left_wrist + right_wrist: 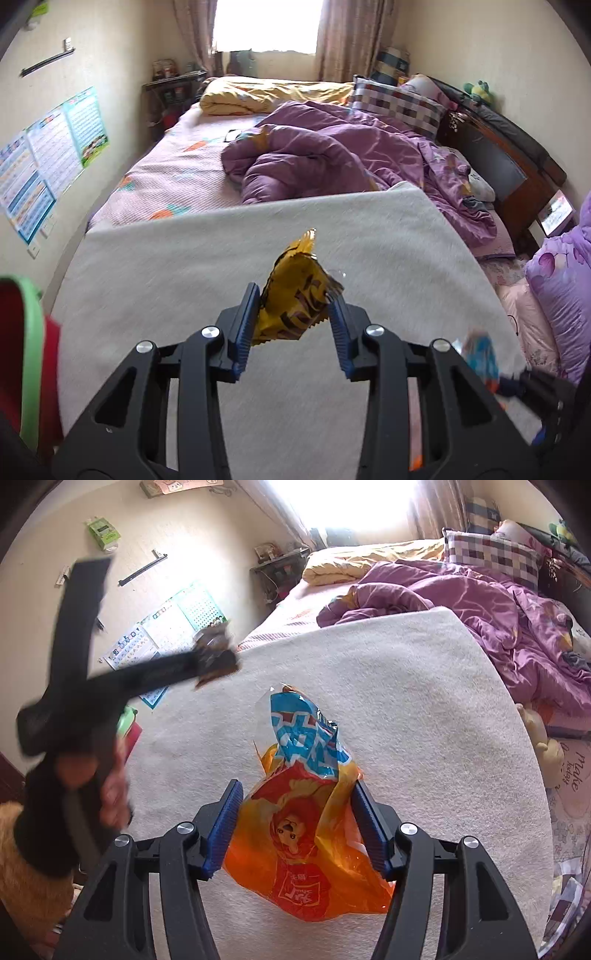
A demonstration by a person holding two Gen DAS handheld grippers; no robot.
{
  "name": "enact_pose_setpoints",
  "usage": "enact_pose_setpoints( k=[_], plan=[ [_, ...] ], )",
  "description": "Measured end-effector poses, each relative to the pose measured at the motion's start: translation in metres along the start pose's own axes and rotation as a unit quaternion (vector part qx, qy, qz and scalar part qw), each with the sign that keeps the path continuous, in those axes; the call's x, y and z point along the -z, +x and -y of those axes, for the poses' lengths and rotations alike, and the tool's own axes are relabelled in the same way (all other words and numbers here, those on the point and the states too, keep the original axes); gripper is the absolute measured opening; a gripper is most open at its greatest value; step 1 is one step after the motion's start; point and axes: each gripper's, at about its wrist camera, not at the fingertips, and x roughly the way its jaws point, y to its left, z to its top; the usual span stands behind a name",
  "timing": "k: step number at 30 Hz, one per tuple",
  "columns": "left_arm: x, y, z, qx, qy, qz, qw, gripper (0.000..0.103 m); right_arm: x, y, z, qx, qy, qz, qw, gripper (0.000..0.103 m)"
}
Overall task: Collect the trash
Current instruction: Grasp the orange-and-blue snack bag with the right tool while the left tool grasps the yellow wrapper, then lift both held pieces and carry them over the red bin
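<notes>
My left gripper (294,289) is shut on a crumpled yellow snack wrapper (295,302), held between the blue pads above a white mat (166,266) on the bed. My right gripper (295,784) is shut on a large orange-and-blue snack bag (295,849), also over the white mat (406,701). In the right wrist view the left gripper (218,661) shows blurred at the upper left, with a person's hand (110,797) on its handle. The blue top of the bag (480,350) appears blurred at the lower right of the left wrist view.
A red container with a green rim (26,350) stands at the mat's left edge, also seen small (129,723) in the right wrist view. Beyond the mat lie a rumpled purple quilt (314,158), a yellow blanket (258,94) and a checked pillow (399,103). Posters (48,155) hang on the left wall.
</notes>
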Motion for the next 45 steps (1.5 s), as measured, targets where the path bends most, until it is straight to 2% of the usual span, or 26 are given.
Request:
enact_pose_setpoints(
  k=[6,10,26,36,45],
  plan=[
    [0.035,-0.051,-0.036,-0.021,-0.057,0.014,0.9981,0.036,-0.006,0.0,-0.025,-0.006,-0.007,0.006,1.0,0.059],
    [0.05,-0.069,-0.048,-0.025,-0.079,0.018,0.9964,0.036,-0.011,0.002,-0.05,-0.008,-0.02,0.012,1.0,0.059],
    [0.067,-0.099,-0.099,-0.035,-0.079,0.033,0.9957,0.036,-0.009,0.024,-0.122,-0.018,-0.042,0.013,0.999,0.059],
    [0.069,-0.113,-0.149,-0.041,-0.091,0.039,0.9943,0.036,-0.009,0.029,-0.155,-0.015,-0.049,0.023,0.998,0.059],
    [0.079,-0.125,-0.194,-0.064,-0.11,0.042,0.9911,0.036,-0.012,0.043,-0.193,-0.026,-0.065,0.027,0.997,0.059]
  ],
)
